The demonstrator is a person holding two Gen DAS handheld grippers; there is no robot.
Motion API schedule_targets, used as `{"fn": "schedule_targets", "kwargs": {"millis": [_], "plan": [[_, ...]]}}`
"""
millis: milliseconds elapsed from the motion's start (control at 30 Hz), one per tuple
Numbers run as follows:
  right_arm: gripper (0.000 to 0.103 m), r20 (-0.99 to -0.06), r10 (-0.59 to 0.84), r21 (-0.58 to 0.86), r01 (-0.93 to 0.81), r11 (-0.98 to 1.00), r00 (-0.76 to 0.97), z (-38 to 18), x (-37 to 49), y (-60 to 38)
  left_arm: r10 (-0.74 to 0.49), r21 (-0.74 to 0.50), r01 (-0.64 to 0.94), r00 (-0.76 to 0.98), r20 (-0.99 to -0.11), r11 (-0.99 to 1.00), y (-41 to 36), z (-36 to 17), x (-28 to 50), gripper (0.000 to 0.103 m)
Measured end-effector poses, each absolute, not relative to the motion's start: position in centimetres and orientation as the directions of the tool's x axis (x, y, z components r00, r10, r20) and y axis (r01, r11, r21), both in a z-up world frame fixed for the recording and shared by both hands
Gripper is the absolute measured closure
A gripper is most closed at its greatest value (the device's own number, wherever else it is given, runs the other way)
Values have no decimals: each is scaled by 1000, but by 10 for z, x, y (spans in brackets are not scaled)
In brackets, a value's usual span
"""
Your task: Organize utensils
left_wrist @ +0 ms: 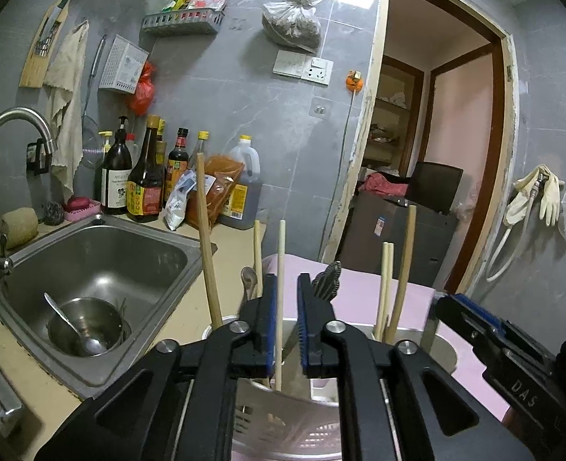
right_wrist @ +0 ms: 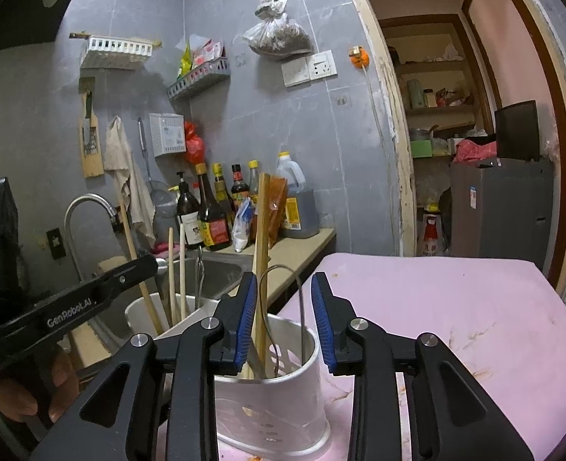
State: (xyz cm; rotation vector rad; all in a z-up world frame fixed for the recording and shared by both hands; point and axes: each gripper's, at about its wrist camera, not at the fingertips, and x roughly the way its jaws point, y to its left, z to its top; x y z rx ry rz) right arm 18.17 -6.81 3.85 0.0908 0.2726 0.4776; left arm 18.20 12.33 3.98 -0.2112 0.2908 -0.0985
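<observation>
Left gripper (left_wrist: 287, 307) jaws slightly apart w/ a chopstick (left_wrist: 281, 269) loose between. Right gripper (right_wrist: 284, 320) apart over the holder (right_wrist: 283, 395), gripping nothing.

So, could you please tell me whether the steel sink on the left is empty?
No, the steel sink holds a round metal bowl with a metal spoon resting in it, seen in the left wrist view.

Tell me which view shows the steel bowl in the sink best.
The left wrist view: the steel bowl lies in the sink in full sight, a spoon in it. The right wrist view shows only the sink's far corner, no bowl.
</observation>
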Motion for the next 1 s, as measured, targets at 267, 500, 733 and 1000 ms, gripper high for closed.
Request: {"fn": "schedule_targets", "kwargs": {"millis": [267, 500, 733, 1000], "plan": [[67, -189, 431, 152, -407, 901, 882, 53, 168, -86, -152, -209, 100, 956, -251, 973, 112, 49, 169, 75], [55, -158, 385, 153, -363, 919, 909, 63, 151, -110, -183, -191, 139, 954, -236, 972, 95, 54, 158, 58], [42, -155, 325, 135, -306, 942, 933, 70, 130, -139, -220, -188, 178, 947, -233, 966, 76, 56, 145, 42], [24, -152, 267, 109, -253, 961, 952, 74, 105, -167, -251, -182, 211, 940, -233, 960, 59, 56, 127, 12]]}}
